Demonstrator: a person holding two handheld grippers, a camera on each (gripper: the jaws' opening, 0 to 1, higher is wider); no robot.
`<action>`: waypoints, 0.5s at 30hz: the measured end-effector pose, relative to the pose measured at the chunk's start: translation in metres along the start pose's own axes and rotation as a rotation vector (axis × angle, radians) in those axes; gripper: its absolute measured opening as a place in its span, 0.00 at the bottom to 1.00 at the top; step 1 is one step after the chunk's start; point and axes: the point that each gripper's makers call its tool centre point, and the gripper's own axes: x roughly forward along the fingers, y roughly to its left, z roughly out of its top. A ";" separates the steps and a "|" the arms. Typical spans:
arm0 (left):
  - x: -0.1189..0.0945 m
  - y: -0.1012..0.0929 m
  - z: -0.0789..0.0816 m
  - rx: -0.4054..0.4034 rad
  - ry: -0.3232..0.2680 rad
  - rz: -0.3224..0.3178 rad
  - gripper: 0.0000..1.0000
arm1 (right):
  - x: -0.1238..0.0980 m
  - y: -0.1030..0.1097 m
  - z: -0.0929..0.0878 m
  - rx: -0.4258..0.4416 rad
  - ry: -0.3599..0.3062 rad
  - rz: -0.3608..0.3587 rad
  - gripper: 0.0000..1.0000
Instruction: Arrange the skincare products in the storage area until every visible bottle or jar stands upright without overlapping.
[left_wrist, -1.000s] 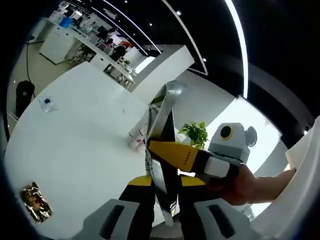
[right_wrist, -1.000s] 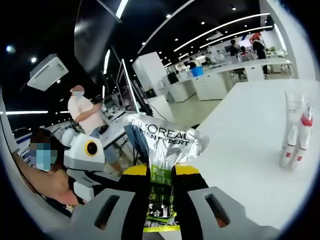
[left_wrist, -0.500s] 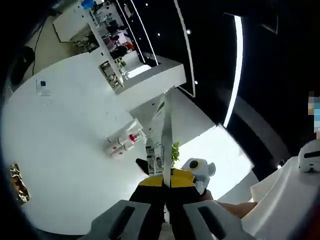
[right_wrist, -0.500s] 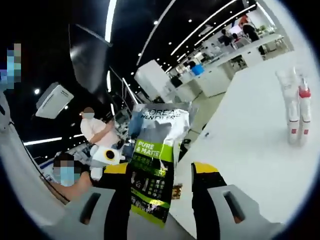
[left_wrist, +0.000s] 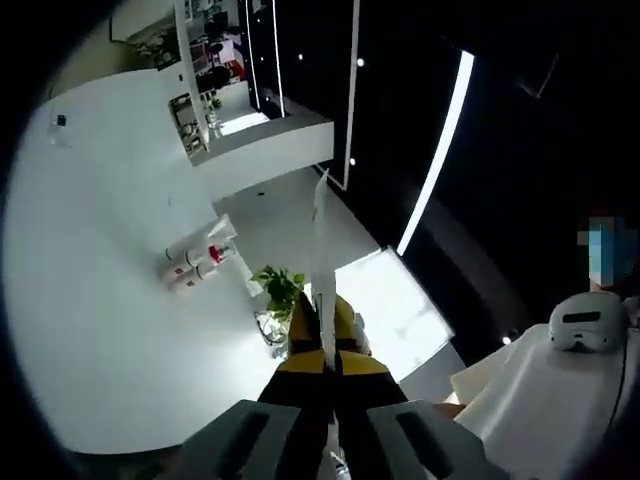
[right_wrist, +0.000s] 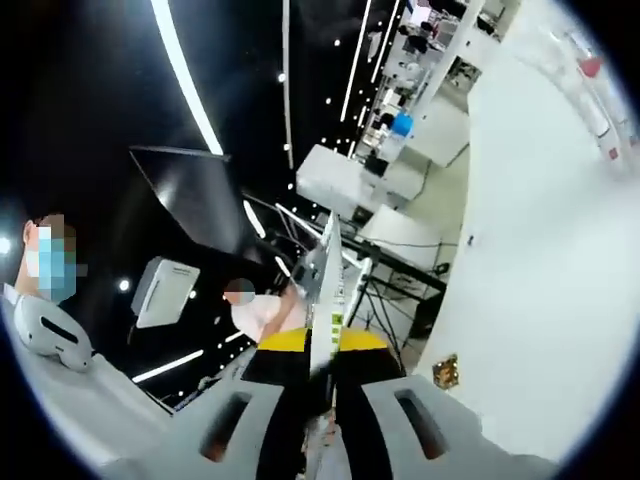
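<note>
Both gripper views raised, rolled, aimed high toward the ceiling lights; both share the round white table (left_wrist: 90, 300) (right_wrist: 540, 260) off to one side.

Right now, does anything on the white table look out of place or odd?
Yes. A crumpled gold wrapper lies loose on the white table, far from the two tubes; it looks like litter, not skincare. Both grippers also pinch one flat sachet in mid-air.
</note>
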 end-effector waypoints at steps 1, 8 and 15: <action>0.001 0.001 0.000 0.004 0.009 0.006 0.00 | -0.002 0.000 0.000 -0.002 -0.007 -0.002 0.04; 0.004 -0.004 -0.009 0.005 0.052 -0.015 0.01 | -0.010 0.009 -0.001 0.035 -0.019 0.018 0.00; -0.005 0.001 0.021 -0.090 -0.111 -0.029 0.06 | -0.016 0.008 -0.028 -0.019 0.153 0.001 0.00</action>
